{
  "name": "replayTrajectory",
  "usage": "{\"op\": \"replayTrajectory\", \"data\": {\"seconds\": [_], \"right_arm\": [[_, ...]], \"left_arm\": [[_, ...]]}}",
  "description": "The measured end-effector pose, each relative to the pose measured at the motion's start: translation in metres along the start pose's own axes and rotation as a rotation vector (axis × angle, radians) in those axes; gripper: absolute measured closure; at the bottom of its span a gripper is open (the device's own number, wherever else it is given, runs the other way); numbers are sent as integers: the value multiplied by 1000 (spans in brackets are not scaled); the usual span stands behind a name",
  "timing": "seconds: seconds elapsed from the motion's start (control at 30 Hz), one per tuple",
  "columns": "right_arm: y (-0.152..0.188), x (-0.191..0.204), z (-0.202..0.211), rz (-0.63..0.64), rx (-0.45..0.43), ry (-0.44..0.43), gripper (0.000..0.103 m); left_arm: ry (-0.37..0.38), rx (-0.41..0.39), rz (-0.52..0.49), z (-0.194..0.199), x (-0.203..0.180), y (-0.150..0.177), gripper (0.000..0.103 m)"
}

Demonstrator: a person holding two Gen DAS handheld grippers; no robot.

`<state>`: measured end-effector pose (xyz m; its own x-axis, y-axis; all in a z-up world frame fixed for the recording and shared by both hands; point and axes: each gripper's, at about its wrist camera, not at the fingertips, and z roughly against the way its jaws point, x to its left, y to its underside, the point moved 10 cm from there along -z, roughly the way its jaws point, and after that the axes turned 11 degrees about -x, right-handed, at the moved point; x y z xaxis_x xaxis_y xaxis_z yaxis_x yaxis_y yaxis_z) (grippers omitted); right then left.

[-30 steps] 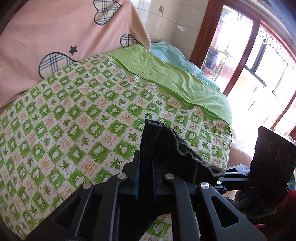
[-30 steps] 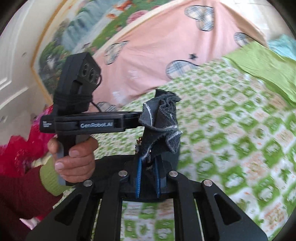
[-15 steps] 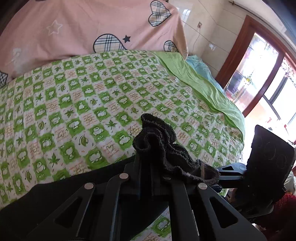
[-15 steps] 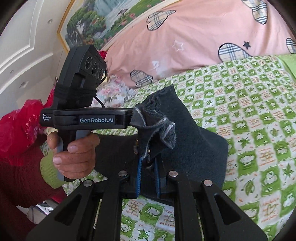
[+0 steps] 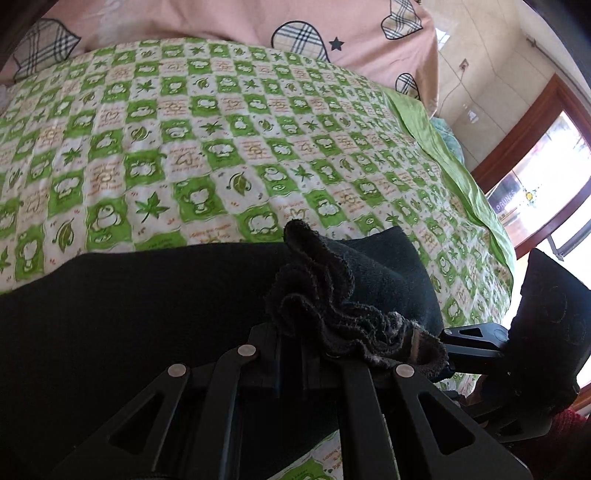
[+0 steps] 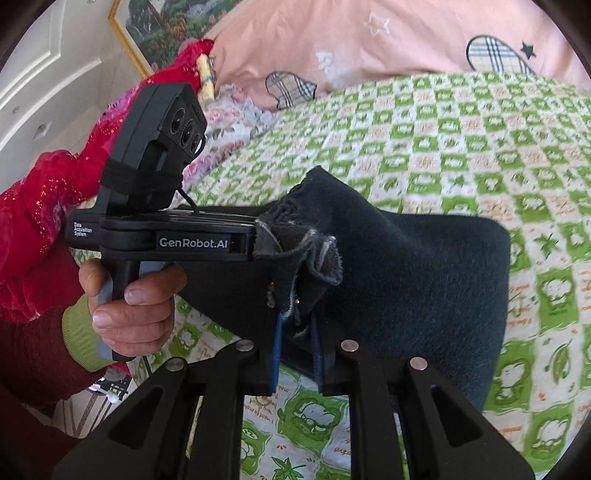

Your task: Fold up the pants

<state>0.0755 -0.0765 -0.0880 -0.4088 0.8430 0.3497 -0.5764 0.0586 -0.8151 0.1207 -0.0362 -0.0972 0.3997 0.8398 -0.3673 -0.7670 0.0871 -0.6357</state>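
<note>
The pants lie on the bedspread; the pillow sits behind them.

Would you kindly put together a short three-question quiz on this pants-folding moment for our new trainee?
1. True or false: the left gripper is shut on the bunched edge of the dark pants.
2. Which surface lies under the pants: A) a wooden table, B) a green checked bedsheet, C) a tiled floor?
3. Fill in: in the right wrist view, the right gripper pinches a gathered part of the pants beside the ______ gripper, held by the left hand.

Key: 1 true. 2 B. 3 left.
</note>
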Motion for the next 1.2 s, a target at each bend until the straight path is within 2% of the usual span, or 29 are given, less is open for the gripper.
{"op": "replayTrajectory", "data": {"seconds": [0.13, 0.17, 0.27, 0.47, 0.6, 0.77, 1.0, 1.2], "right_arm": [[6, 3, -3, -12, 27, -14, 72], [7, 5, -4, -19, 33, -25, 66], [7, 12, -5, -13, 37, -40, 60], [-6, 26, -5, -14, 16, -74, 60], [-18, 35, -6, 1, 1, -85, 60], [-30, 47, -18, 22, 4, -97, 60], [-46, 79, -45, 86, 23, -140, 60], [-54, 101, -74, 114, 57, -175, 57]], "left_arm": [[-28, -13, 67, 10, 17, 8, 96], [-36, -22, 82, 14, 21, 10, 95], [-74, -50, 131, 29, 34, 15, 88], [-143, -101, 223, 64, 60, 29, 85], [-193, -133, 280, 86, 75, 40, 73], [-269, -185, 350, 118, 94, 54, 65], [-341, -251, 510, 163, 133, 76, 62], [-387, -294, 602, 196, 164, 92, 62]]}}
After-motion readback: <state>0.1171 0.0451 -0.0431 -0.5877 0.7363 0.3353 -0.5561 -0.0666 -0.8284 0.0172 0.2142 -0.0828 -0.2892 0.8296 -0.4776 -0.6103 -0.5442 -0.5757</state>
